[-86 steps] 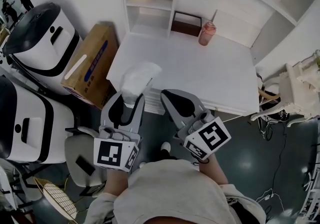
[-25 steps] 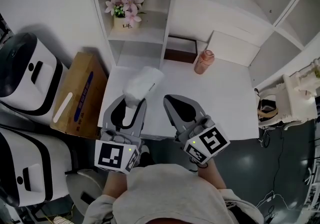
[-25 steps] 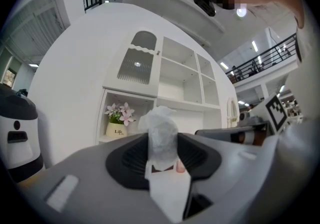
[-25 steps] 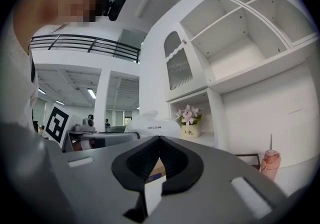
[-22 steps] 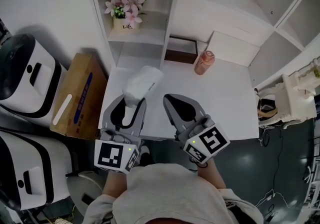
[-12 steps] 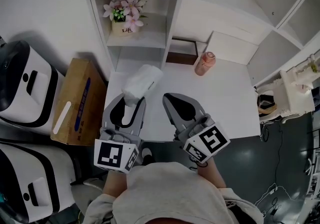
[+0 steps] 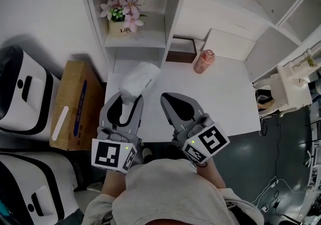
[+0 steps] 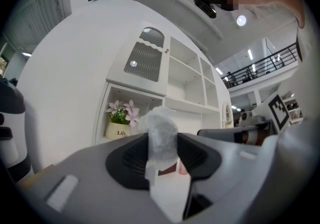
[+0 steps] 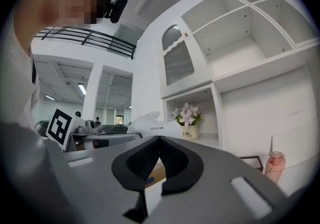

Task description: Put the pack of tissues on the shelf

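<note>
The pack of tissues (image 7: pixel 139 80) is clamped between the jaws of your left gripper (image 7: pixel 128 99), its free end sticking out past the tips. You hold it over the left side of the desk (image 7: pixel 225 98), in front of and below the flower pot (image 7: pixel 120 27), which stands on the shelf (image 7: pixel 138 43). Your right gripper (image 7: pixel 167 99) is just beside the left one, farther from the pot, jaws closed together on nothing. A pink bottle (image 7: pixel 203 62) stands on the desk right of the pot. A cardboard box (image 7: pixel 70 103) lies below-left of it.
</note>
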Demonstrator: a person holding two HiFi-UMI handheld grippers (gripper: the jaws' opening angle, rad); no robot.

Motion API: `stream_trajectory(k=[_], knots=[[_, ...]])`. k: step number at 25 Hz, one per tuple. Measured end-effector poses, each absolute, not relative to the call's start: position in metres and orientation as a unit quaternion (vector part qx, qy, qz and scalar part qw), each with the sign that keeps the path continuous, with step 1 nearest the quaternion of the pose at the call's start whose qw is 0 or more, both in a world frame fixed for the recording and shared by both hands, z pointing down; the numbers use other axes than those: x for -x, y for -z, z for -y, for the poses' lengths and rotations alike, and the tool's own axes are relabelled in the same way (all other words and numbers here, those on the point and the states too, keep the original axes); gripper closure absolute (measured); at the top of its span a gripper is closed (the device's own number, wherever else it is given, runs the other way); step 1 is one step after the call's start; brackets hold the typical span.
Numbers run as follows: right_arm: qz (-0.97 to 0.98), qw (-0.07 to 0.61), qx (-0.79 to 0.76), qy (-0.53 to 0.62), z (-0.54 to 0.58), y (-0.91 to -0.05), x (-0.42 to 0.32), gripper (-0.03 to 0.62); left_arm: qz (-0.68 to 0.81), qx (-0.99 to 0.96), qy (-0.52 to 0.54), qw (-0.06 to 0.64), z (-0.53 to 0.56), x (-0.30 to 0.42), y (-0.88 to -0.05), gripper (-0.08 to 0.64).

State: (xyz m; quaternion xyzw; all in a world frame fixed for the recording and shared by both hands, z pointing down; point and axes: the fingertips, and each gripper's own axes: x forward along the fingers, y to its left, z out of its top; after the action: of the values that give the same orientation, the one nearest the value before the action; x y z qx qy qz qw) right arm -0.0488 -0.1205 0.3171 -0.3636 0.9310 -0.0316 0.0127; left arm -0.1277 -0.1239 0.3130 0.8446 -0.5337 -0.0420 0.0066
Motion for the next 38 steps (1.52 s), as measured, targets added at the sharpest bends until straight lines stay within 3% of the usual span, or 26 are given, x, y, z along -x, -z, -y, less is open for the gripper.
stream_trajectory(k=[38], knots=[[-0.953, -0.002, 0.299, 0.048, 0.259, -0.323, 0.033, 0.592, 0.604, -0.796, 0.026, 0.027, 0.243, 0.117, -0.322, 0.403]])
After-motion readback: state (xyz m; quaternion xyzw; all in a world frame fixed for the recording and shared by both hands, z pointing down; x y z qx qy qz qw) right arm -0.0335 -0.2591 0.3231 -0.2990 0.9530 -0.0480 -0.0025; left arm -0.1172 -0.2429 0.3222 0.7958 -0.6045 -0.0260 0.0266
